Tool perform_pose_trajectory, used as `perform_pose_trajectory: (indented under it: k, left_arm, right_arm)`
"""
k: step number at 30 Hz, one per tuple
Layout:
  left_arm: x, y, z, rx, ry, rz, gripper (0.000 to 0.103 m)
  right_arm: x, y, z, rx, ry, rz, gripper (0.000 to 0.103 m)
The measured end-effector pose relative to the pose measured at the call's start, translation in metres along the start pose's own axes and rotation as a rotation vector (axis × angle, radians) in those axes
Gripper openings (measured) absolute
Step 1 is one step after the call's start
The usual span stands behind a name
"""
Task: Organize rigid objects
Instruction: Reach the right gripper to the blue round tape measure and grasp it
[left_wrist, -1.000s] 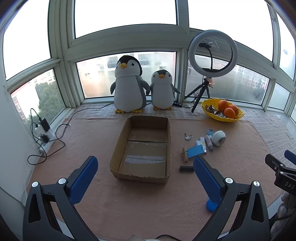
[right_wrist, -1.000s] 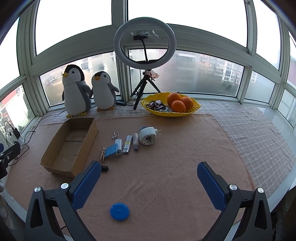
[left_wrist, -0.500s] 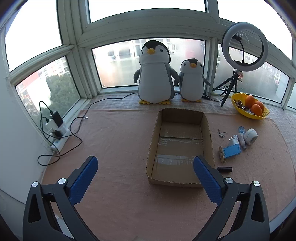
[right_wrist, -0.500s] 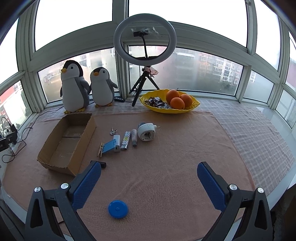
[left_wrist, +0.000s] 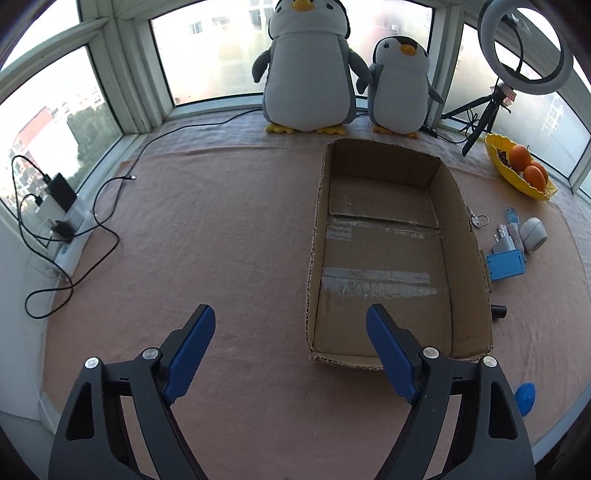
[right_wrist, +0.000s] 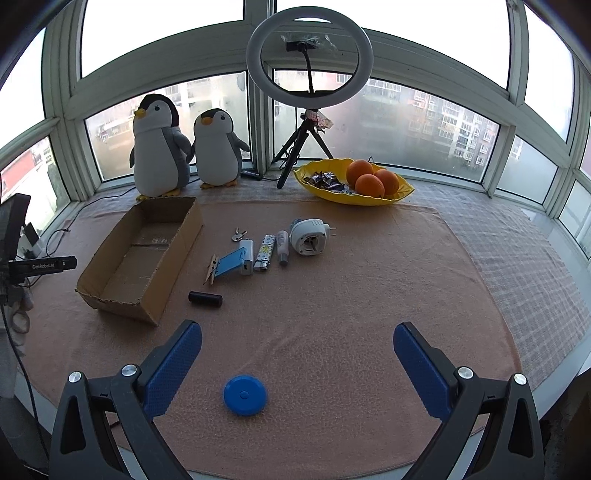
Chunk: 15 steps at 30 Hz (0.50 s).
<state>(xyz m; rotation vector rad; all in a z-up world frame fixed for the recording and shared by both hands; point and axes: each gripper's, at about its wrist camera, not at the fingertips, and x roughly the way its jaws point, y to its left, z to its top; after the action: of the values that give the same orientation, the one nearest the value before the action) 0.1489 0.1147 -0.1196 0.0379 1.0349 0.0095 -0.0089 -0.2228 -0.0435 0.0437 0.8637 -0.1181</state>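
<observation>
An empty cardboard box (left_wrist: 461, 221) (right_wrist: 184, 221) lies on the pink cloth. To its right lie small rigid items: keys (right_wrist: 238, 234), a blue phone stand (right_wrist: 229, 265) with a wooden clothespin (right_wrist: 210, 273), a lighter (right_wrist: 264, 252), a small tube (right_wrist: 283, 246), a white plug adapter (right_wrist: 308, 241), a black cylinder (right_wrist: 205, 298) and a blue round disc (right_wrist: 244, 394). My left gripper (left_wrist: 291, 343) is open and empty, hovering at the box's near left corner. My right gripper (right_wrist: 297, 362) is open and empty above the cloth, with the disc between its fingers' bases.
Two plush penguins (left_wrist: 310, 70) (right_wrist: 159, 147) stand at the window. A ring light on a tripod (right_wrist: 308, 74) and a yellow bowl of oranges (right_wrist: 354, 184) are at the back. A power strip with cables (left_wrist: 59, 221) lies at the left edge.
The left gripper has swung left and moved closer over the box. The right gripper has shifted slightly forward. Both stay open.
</observation>
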Motion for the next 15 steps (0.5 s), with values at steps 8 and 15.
perform_pose_trajectory:
  k: [8, 15]
  left_arm:
    - [0.043, -0.005, -0.001, 0.027, 0.079, -0.02, 0.066]
    - [0.059, -0.009, -0.002, 0.052, 0.119, -0.032, 0.055]
  right_arm:
    - [0.022, 0.009, -0.033, 0.012, 0.097, 0.029, 0.095]
    - [0.039, 0.019, -0.037, -0.019, 0.134, 0.047, 0.093]
